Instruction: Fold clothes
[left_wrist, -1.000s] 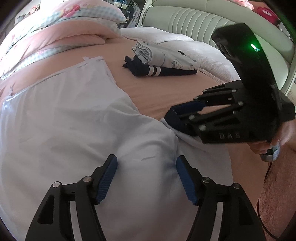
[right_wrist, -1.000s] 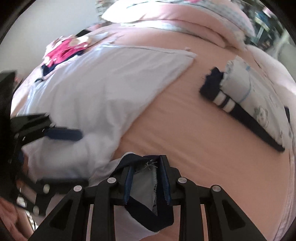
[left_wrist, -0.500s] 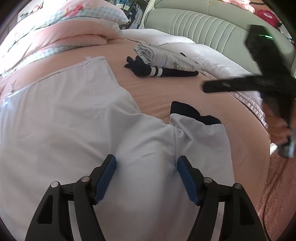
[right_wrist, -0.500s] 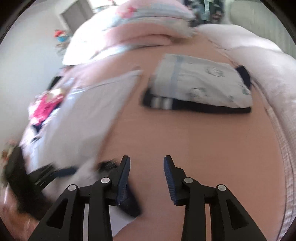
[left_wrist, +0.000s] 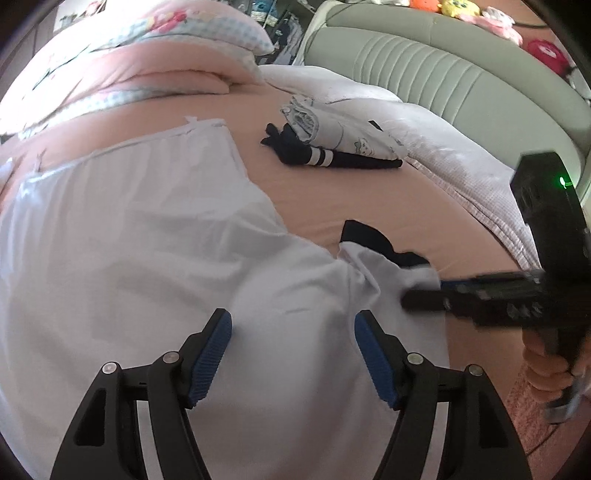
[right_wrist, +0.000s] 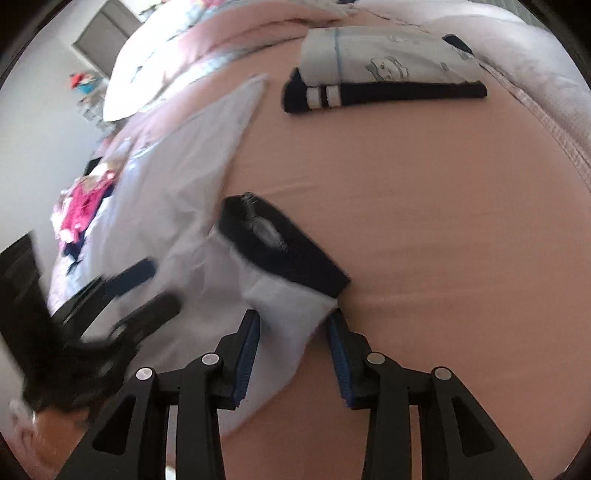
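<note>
A white shirt (left_wrist: 140, 258) lies spread on the pink bed sheet (left_wrist: 317, 199). Its sleeve with a dark navy cuff (left_wrist: 373, 242) lies flat to the right; the cuff also shows in the right wrist view (right_wrist: 280, 243). My left gripper (left_wrist: 293, 350) is open above the shirt's body, holding nothing. My right gripper (right_wrist: 293, 354) is open with the white sleeve edge (right_wrist: 288, 306) between its jaws. In the left wrist view the right gripper (left_wrist: 424, 291) is blurred at the sleeve's right edge.
A folded pile of light printed garments with a navy striped piece (left_wrist: 332, 147) lies further up the bed, also in the right wrist view (right_wrist: 384, 74). Pink pillows (left_wrist: 155, 48) and a grey-green headboard (left_wrist: 461, 85) are behind. Pink clothes (right_wrist: 81, 206) lie at the left.
My right gripper let go of the navy-cuffed sleeve, swung away, and has come back low to the sleeve's edge, open. The sleeve now lies flat. The left gripper has hardly moved.
</note>
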